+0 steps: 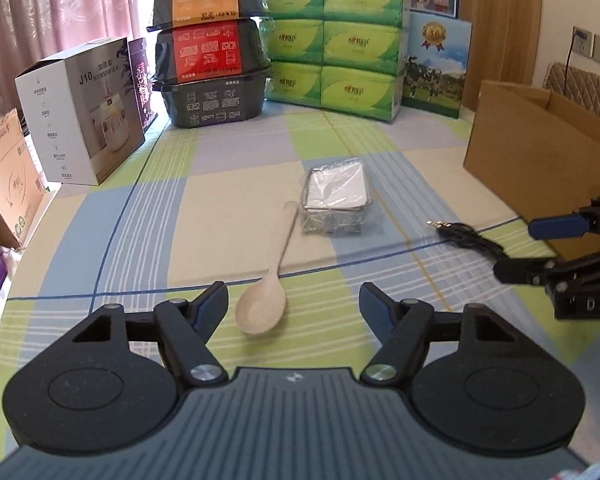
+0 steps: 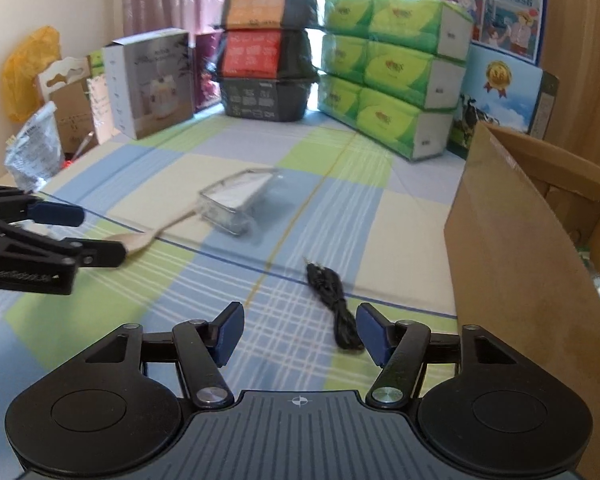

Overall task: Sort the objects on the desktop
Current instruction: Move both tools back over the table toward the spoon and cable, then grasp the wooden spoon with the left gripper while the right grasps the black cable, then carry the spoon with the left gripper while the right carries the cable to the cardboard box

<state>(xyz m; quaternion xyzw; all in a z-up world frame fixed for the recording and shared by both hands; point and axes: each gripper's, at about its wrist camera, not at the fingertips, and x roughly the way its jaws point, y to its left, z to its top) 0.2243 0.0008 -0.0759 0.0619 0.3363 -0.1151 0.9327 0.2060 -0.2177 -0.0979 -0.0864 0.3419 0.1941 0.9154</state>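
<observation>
Checked tablecloth [image 1: 228,216] under pink curtains [image 1: 56,4].

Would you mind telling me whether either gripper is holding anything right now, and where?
Nothing is held: the left gripper and right gripper both have open, empty jaws.

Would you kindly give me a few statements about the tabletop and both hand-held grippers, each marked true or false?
1. The left hand-held gripper is open, with the spoon bowl lying between its fingers. True.
2. The right hand-held gripper is shut on the black cable. False: it is open and the cable lies loose on the cloth by its right finger.
3. The spoon sits inside the cardboard box. False: it lies on the checked tablecloth.
4. The clear packet lies beyond the spoon's handle end. True.
5. The green tissue packs are stacked at the far end of the table. True.
</observation>
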